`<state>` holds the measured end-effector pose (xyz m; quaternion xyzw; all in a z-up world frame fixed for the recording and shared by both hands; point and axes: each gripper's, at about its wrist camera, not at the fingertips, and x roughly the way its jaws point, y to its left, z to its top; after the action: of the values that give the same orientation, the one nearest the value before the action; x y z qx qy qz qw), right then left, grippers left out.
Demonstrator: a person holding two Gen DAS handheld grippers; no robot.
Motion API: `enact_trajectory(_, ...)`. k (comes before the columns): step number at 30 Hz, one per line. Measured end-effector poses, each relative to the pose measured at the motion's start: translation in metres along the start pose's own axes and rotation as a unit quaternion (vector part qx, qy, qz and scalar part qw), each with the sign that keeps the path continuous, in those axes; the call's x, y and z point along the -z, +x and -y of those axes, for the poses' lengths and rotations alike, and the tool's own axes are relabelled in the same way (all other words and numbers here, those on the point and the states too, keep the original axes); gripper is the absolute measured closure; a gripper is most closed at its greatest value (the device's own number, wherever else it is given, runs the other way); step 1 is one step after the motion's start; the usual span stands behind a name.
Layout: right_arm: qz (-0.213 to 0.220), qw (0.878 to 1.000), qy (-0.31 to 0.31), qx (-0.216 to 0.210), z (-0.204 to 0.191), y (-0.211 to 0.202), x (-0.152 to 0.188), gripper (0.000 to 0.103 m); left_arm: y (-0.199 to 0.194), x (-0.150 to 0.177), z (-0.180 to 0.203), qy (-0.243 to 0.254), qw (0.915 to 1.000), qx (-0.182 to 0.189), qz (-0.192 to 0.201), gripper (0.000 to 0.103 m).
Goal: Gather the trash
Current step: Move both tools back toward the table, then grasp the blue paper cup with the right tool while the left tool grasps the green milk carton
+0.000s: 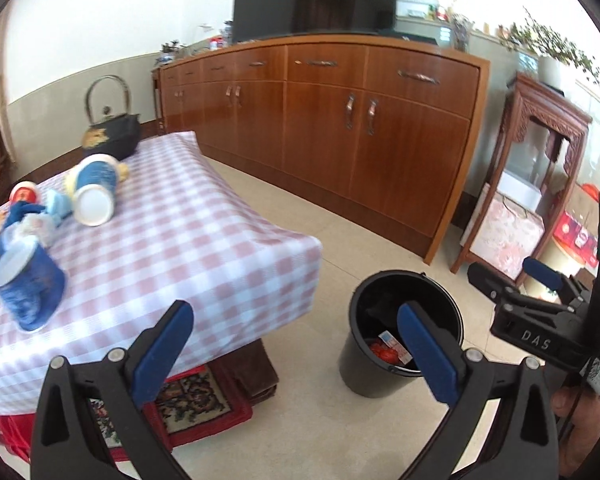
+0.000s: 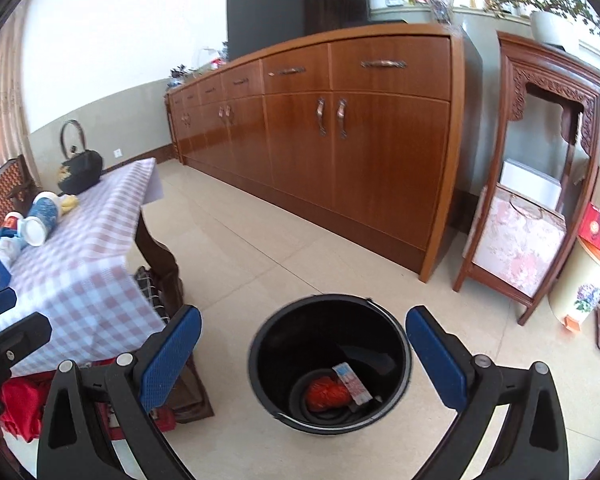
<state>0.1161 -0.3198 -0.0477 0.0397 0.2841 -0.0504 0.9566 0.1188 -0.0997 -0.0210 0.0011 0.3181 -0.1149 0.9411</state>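
Overhead, both grippers hung empty with fingers spread above the black bin.

Down on the tiled floor stood the black bin (image 2: 329,364), just beside the checked-cloth table (image 1: 204,248); inside it lay a red crumpled wrapper (image 2: 327,395) touching a small white carton (image 2: 353,385). The right gripper (image 2: 302,356) was spread wide directly over the bin, holding nothing. The left gripper (image 1: 296,356) was equally wide apart between table edge and bin, also empty. More trash stayed on the table: a tipped blue paper cup (image 1: 30,282), another cup (image 1: 92,194), and a red-labelled cup (image 1: 24,193), near a black kettle (image 1: 110,136).
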Motion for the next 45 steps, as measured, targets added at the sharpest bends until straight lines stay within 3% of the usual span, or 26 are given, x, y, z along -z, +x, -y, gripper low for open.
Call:
enact_trajectory(8, 0.021, 0.993, -0.053, -0.104, -0.077, -0.010, -0.002, 0.000, -0.034, 0.005, -0.060, -0.043, 0.9967, -0.062, 0.030, 0.000)
enact_trajectory(13, 0.023, 0.987, -0.095, -0.130, -0.132, -0.019, -0.007, 0.000, -0.051, 0.012, -0.097, -0.072, 0.9925, -0.089, 0.043, 0.000)
enact_trajectory(21, 0.021, 0.976, -0.120, -0.178, -0.181, -0.023, -0.010, 0.000, -0.080, 0.025, -0.151, -0.110, 0.9802, -0.139, 0.088, 0.000)
enact_trajectory(32, 0.028, 0.949, -0.177, -0.259, -0.278, -0.040, -0.003, 0.000, -0.099, 0.051, -0.251, -0.151, 0.9544, -0.254, 0.041, 0.000)
enact_trajectory(39, 0.025, 0.932, -0.224, -0.284, -0.347, -0.030, 0.005, 0.000, -0.103, 0.053, -0.284, -0.163, 0.9493, -0.266, 0.041, 0.000)
enact_trajectory(45, 0.002, 0.933, -0.218, -0.287, -0.377, -0.007, 0.008, 0.000, -0.093, 0.054, -0.321, -0.170, 0.9468, -0.272, 0.024, 0.000)
